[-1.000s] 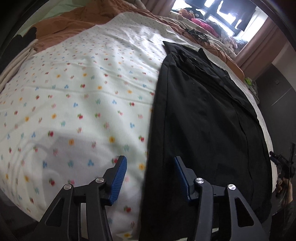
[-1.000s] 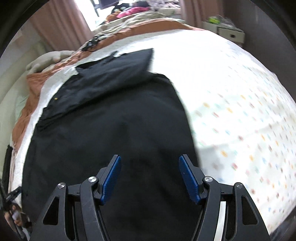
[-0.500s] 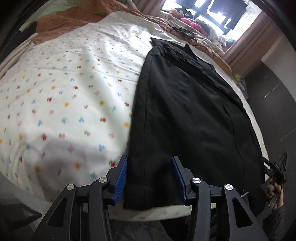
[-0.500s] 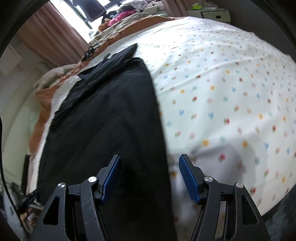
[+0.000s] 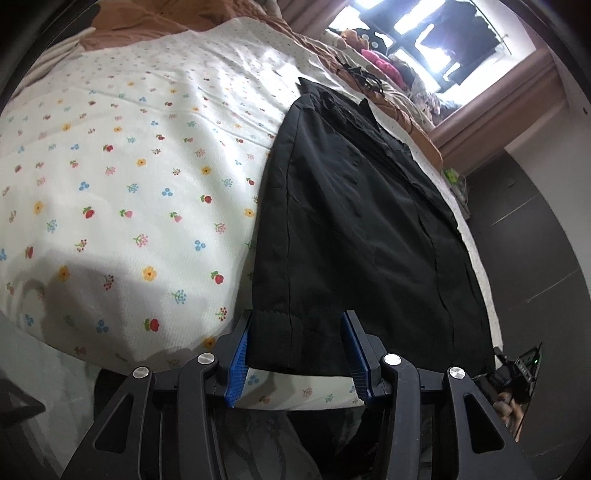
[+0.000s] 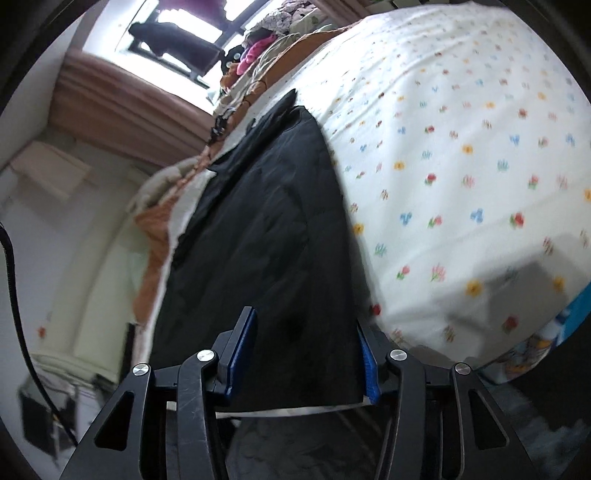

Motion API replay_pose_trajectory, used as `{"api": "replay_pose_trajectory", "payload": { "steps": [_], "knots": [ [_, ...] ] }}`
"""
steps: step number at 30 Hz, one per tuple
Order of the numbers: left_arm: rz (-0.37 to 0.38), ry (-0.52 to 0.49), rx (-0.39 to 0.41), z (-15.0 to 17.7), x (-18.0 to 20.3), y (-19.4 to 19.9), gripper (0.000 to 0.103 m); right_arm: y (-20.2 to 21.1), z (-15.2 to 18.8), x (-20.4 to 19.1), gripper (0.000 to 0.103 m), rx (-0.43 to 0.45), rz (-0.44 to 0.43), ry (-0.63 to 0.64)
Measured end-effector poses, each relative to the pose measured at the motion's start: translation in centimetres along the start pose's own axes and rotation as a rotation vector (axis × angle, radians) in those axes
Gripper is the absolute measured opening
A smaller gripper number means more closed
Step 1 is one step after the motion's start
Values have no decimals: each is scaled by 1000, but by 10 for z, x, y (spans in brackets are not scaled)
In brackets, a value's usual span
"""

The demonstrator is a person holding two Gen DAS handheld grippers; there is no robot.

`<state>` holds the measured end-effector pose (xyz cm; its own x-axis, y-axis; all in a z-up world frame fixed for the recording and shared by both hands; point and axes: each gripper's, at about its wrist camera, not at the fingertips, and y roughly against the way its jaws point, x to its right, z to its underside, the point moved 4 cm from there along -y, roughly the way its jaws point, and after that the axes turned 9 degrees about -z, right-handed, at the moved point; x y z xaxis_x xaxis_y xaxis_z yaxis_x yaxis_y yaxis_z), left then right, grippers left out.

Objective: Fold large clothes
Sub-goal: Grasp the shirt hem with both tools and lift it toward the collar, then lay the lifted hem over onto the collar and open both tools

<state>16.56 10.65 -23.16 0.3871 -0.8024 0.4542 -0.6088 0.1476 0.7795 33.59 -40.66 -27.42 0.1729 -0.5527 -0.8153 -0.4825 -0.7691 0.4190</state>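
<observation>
A black garment lies spread lengthwise on a bed with a white flowered sheet, its hem at the near edge. My left gripper is at the hem's near left corner. The fabric lies between its blue pads, which stand apart and do not pinch it. In the right wrist view the same black garment runs along the left of the flowered sheet. My right gripper straddles the hem's near right corner. Its jaws are closing, the cloth is between them, and they do not press on it.
A rumpled orange blanket lies at the far side of the bed. Piled clothes sit under a bright window with brown curtains. A dark wardrobe stands beside the bed. A hand shows at the lower right.
Both grippers drew back and down to the bed's near edge, and each now has a hem corner between its fingers. The right view rolled and its jaws narrowed.
</observation>
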Motion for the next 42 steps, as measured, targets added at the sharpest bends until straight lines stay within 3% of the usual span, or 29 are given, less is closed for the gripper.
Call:
{"api": "replay_pose_trajectory", "payload": {
  "steps": [6, 7, 9, 10, 11, 15, 23, 28, 42],
  "knots": [
    [4, 27, 2, -11, 6, -10, 47, -15, -1, -1, 50, 25, -23, -34],
    [2, 26, 2, -13, 7, -12, 43, -17, -3, -1, 45, 27, -20, -38],
    [-12, 24, -2, -14, 10, -15, 24, -25, -7, -1, 30, 29, 17, -55],
    [-29, 26, -2, -16, 9, -16, 17, -25, -8, 0, 12, 32, 35, -58],
    [-41, 36, 17, -18, 8, -14, 13, -26, -9, 0, 7, 41, 59, -60],
    [8, 19, 125, -30, 17, 16, 7, -15, -15, -16, 5, 87, 42, -60],
    [109, 44, 252, -61, 30, 88, 4, 30, -39, -96, 4, 191, -55, 50],
    [163, 48, 322, -72, 37, 136, 4, 50, -47, -145, 4, 213, -104, 119],
    [261, 23, 548, -74, 64, 287, 4, 117, -37, -258, 4, 294, -208, 273]
  ]
}}
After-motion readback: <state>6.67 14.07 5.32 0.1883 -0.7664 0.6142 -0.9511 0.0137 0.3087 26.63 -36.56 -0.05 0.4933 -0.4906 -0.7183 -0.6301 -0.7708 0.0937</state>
